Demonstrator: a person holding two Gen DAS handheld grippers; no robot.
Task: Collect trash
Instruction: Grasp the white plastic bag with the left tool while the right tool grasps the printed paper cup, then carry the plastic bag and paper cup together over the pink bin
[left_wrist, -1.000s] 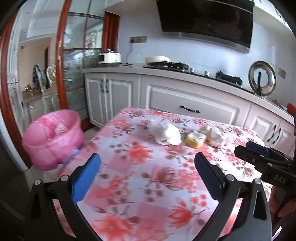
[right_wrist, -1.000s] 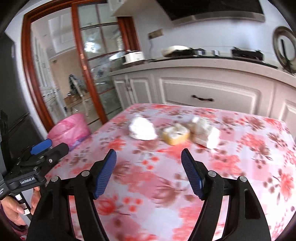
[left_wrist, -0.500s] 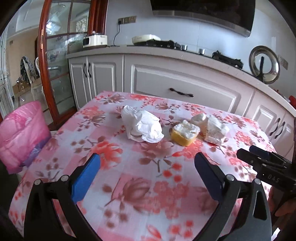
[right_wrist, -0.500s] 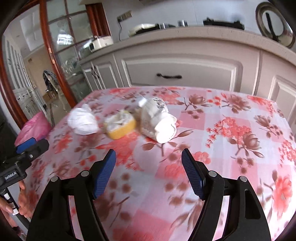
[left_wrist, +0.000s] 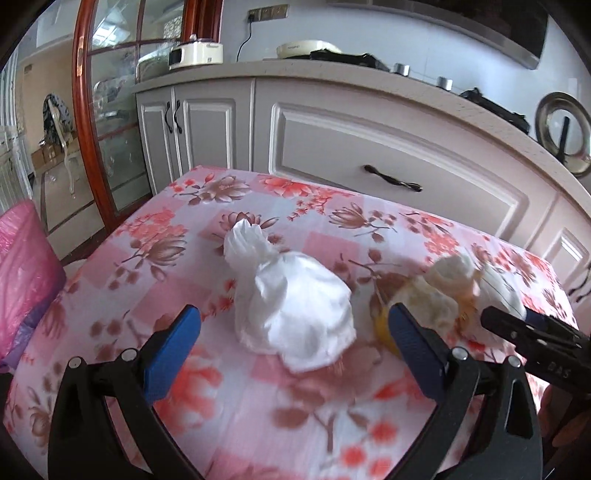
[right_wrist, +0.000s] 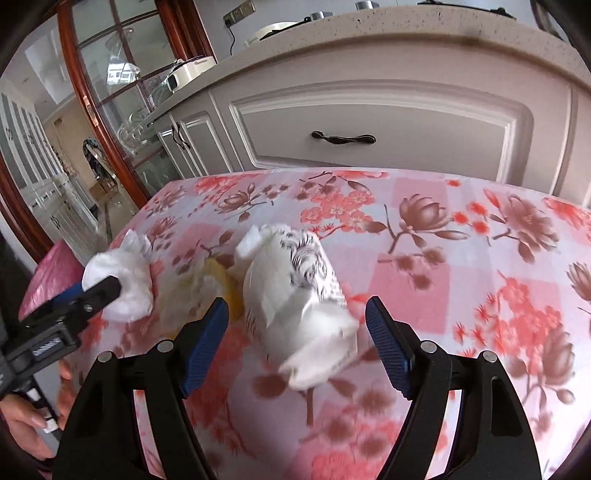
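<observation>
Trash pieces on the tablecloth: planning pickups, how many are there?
3: crumpled tissue leftmost, yellow cup in the middle, printed white wrapper rightmost; smaller scraps may hide behind them.

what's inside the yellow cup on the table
The yellow cup holds crumpled white tissue bulging over its rim. Anything beneath the tissue is covered, and a finger of the left hand-held gripper hides part of the cup.

On the flowered tablecloth (left_wrist: 207, 280) — three bits of trash: one crumpled white tissue (left_wrist: 295, 310), one yellow cup stuffed with paper (left_wrist: 417, 306), one crushed white printed carton (right_wrist: 299, 295). Beside the table, one pink-lined bin (left_wrist: 22, 273). Two grippers in view — left (left_wrist: 295, 350) and right (right_wrist: 295, 332), each with two blue pads.
</observation>
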